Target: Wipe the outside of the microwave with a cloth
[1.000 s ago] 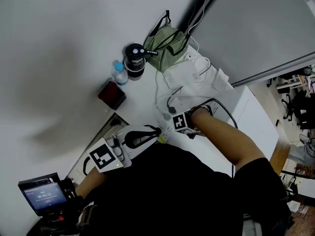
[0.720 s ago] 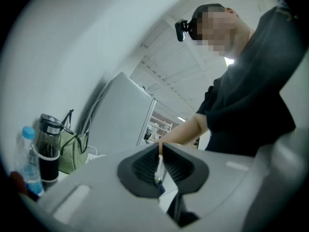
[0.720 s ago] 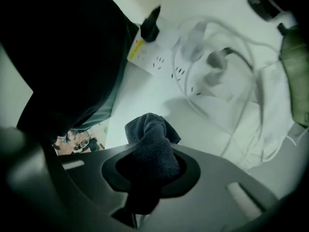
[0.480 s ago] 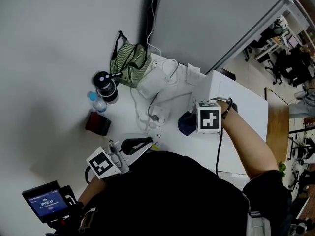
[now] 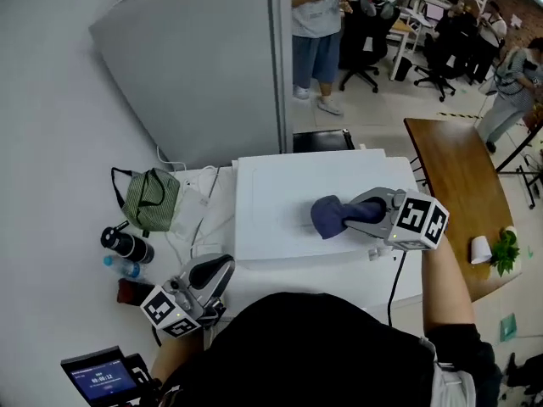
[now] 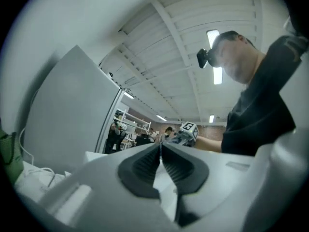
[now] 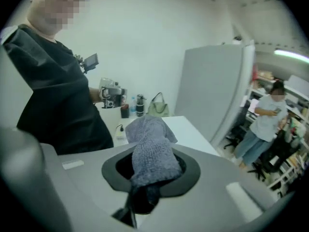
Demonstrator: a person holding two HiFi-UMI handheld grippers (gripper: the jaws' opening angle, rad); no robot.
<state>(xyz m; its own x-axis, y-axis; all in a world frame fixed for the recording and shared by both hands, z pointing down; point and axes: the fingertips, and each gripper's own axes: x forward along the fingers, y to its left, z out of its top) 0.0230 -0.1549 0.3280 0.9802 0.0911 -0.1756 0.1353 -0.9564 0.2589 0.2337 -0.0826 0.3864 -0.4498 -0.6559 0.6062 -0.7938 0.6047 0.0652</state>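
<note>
Right gripper [image 5: 348, 214]: over the top of the box-shaped white microwave [image 5: 271, 195], jaws clamped tight on a bunched blue-grey terry cloth [image 5: 327, 217].
Cloth, close up: in the right gripper view the cloth [image 7: 151, 151] fills the gap in the right gripper [image 7: 143, 179] and its loose end flops forward past the tips.
Cloth on microwave: the wad sits right of centre on the white top panel; it looks to be touching the surface, though the head view is too steep to be sure.
Left gripper [image 5: 224, 264]: down low at the person's left, near the front left corner of the microwave, off the appliance.
Left jaws: the left gripper view has the black ribbed pads of the left gripper [image 6: 161, 147] meeting at the tips, nothing between them.
Left of the microwave: a green striped fabric bag [image 5: 151, 198], a black cylindrical flask [image 5: 127, 244], a small clear bottle with a blue cap [image 5: 124, 267] just beside it, a dark red box [image 5: 133, 291] and a tangle of white cables [image 5: 197, 209].
Behind: a tall grey partition panel [image 5: 204, 75].
Right side: a brown wooden table [image 5: 458, 176].
</note>
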